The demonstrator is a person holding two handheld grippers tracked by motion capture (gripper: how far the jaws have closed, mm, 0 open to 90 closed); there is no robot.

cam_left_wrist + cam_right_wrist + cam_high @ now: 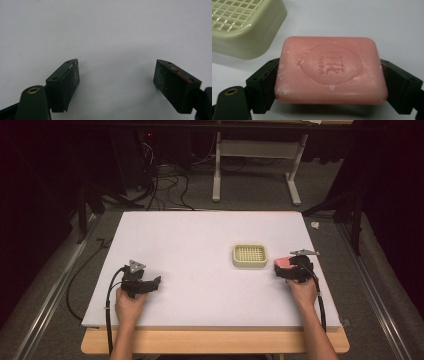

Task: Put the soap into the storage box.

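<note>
In the high view, the white desk (200, 265) carries a pale yellow soap dish (250, 255) with a grid top, placed a little right of the middle. The right gripper (281, 268) is just beside the dish, on its right side, and it holds a pink soap bar (283, 263) at its front. The bar is near the dish but not in it. The left gripper (156, 282) is well apart from the dish, on the left part of the desk, and the person's left hand (129, 304) holds it from behind. The right hand (303, 291) holds the other gripper in the same way.

In the left gripper view, the left gripper (116, 78) has its two black jaws wide apart, and between them there is nothing except the white desk (105, 30).

In the right gripper view, the right gripper (330, 83) has its jaws closed against the two short sides of the soap bar (330, 70). The bar lies flat between them, with the stamped oval mark facing up. The soap dish (244, 25) is in the upper left corner, near the bar, and a narrow strip of white desk (362, 17) separates them.
</note>
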